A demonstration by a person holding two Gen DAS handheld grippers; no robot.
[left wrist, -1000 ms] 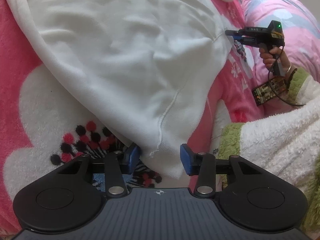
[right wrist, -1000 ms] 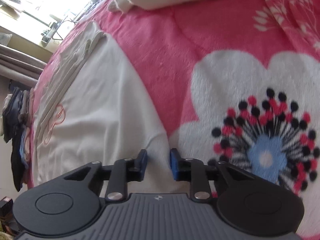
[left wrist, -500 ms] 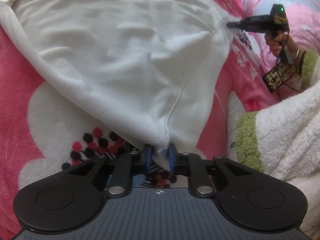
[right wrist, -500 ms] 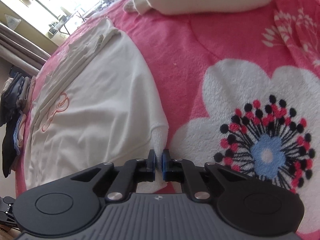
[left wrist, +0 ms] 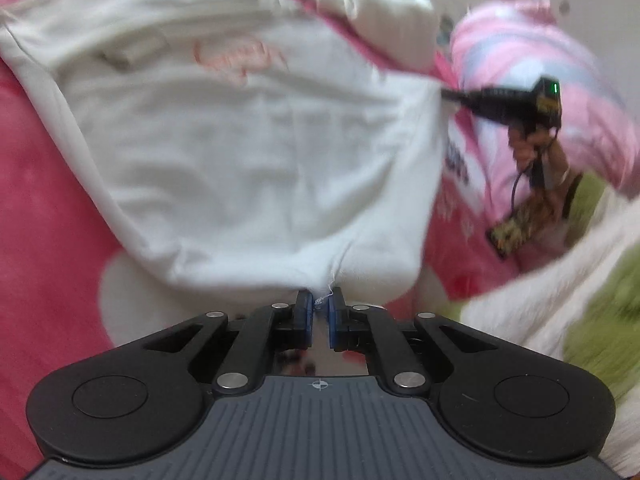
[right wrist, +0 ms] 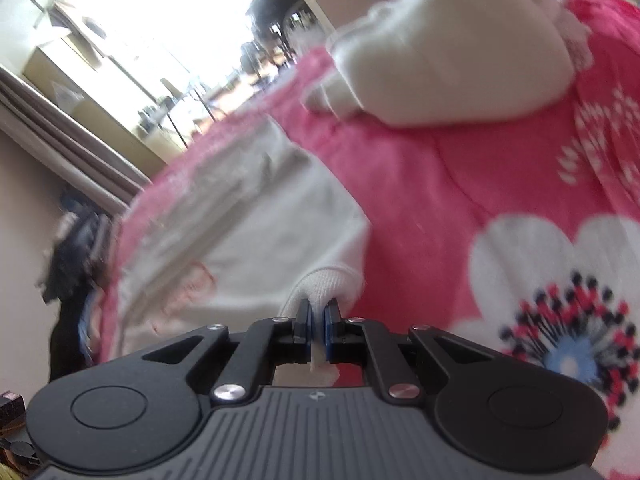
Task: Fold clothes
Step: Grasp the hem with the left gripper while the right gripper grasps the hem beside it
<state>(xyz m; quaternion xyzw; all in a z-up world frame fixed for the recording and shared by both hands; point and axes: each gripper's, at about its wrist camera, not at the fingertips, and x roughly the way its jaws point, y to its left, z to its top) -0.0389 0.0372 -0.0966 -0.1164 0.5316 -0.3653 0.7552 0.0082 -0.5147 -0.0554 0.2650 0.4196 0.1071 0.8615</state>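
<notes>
White cotton, some kind of long-sleeve top, is spread on the bed over a pink fleece blanket with big flower prints. Both grippers have just been closing, and each has cloth pinched between its blue pads. The left gripper is clamped on the hem right at the side seam, with a loose thread poking out there. The right gripper has the ribbed corner of the same hem bunched in its jaws. You can also spot it from the left camera, out at the far edge of the top.

Grabbing the 2 bottom corners makes sense to me: it keeps the hem straight between the hands, so the lower half can go up and over toward the collar in 1 clean fold. The fabric near both grips already looks lifted off the blanket.

Another whitish garment sits farther up the bed, well apart. Everything's motion-blurred, so finer detail is hard to call.
</notes>
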